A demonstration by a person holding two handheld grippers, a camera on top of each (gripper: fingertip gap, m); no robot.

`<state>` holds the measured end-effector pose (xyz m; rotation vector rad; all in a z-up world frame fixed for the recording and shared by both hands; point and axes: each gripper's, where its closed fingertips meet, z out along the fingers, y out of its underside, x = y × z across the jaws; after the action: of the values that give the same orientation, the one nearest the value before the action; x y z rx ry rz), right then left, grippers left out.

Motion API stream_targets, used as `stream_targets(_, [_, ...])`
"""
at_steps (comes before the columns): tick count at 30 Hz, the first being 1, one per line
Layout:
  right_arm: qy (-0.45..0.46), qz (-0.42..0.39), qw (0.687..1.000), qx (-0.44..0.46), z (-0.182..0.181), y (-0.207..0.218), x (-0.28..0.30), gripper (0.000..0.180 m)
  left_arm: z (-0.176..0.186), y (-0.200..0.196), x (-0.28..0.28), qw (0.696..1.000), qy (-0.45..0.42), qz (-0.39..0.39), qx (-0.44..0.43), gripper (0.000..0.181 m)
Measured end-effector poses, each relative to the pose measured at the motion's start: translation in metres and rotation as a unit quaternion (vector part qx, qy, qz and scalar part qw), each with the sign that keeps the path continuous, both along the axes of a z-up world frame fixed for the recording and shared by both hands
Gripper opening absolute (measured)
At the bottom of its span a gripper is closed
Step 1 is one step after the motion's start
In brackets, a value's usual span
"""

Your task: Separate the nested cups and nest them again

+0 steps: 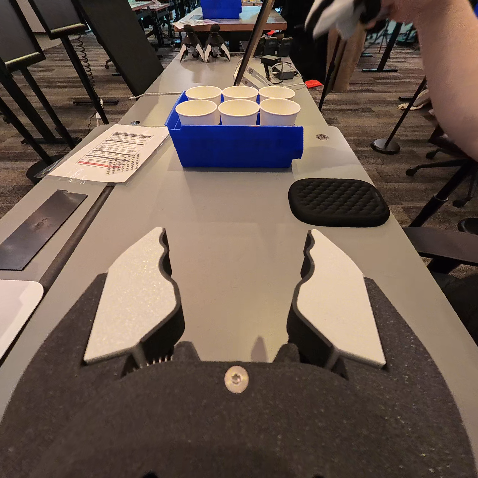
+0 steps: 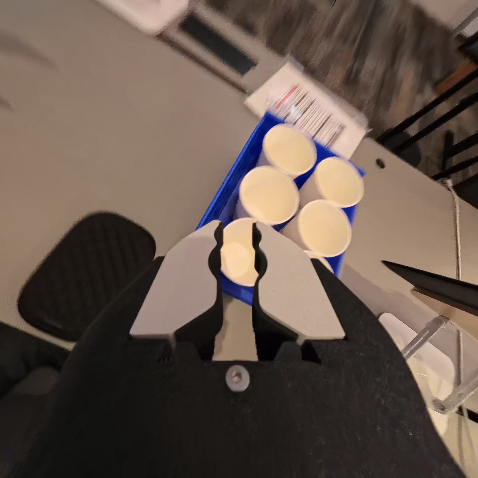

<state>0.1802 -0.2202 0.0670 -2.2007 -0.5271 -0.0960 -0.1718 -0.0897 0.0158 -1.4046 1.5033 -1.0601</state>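
Grey tabletop [image 1: 232,245] runs long and narrow down the room, with patterned carpet, black stands and more desks beyond it. On it sits one blue bin [image 1: 240,146], and in the bin stand six white paper cups [image 1: 238,111], upright, in two rows of three, rims close together. Whether any of them has another cup nested inside I cannot tell from here. One printed sheet [image 1: 108,152] in a clear sleeve lies just left of the bin, one black quilted pad [image 1: 337,201] lies to its right and nearer, and two spare grippers [image 1: 204,46] rest at the far end of the table.

Low over the near end hangs the left gripper [image 1: 236,243], its two fingers spread wide with nothing between them and only bare table beneath, well short of the bin.

From the right wrist view, which is smeared with motion, the right gripper [image 2: 236,227] is tipped down over the bin's near corner. Its fingers are drawn in to a narrow gap and hold nothing; the near corner cup [image 2: 236,254] shows through that gap below, and I cannot tell whether the tips touch its rim. In the left wrist view this gripper is only a blur at the top right, at the end of a bare forearm [image 1: 447,77].
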Motion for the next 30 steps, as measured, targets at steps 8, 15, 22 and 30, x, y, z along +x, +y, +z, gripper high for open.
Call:
stream_targets(8, [0.030, -0.205, 0.971, -0.123, -0.045, 0.009, 0.145, 0.019, 0.008, -0.020, 0.007, 1.000, -0.002, -0.024, -0.001, 0.098])
stream_targets(15, [0.075, -0.170, 0.957, -0.221, -0.089, 0.032, 0.166, 0.014, 0.038, -0.040, 0.000, 0.999, 0.003, -0.011, 0.042, 0.098])
stream_targets(22, [0.078, -0.108, 0.947, -0.291, -0.108, 0.054, 0.172, 0.013, 0.075, -0.100, -0.020, 0.998, -0.048, -0.041, 0.011, 0.095])
stream_targets(30, [0.078, -0.079, 0.933, -0.341, -0.127, 0.060, 0.178, 0.012, 0.095, -0.131, -0.073, 0.993, -0.089, 0.038, 0.064, 0.090])
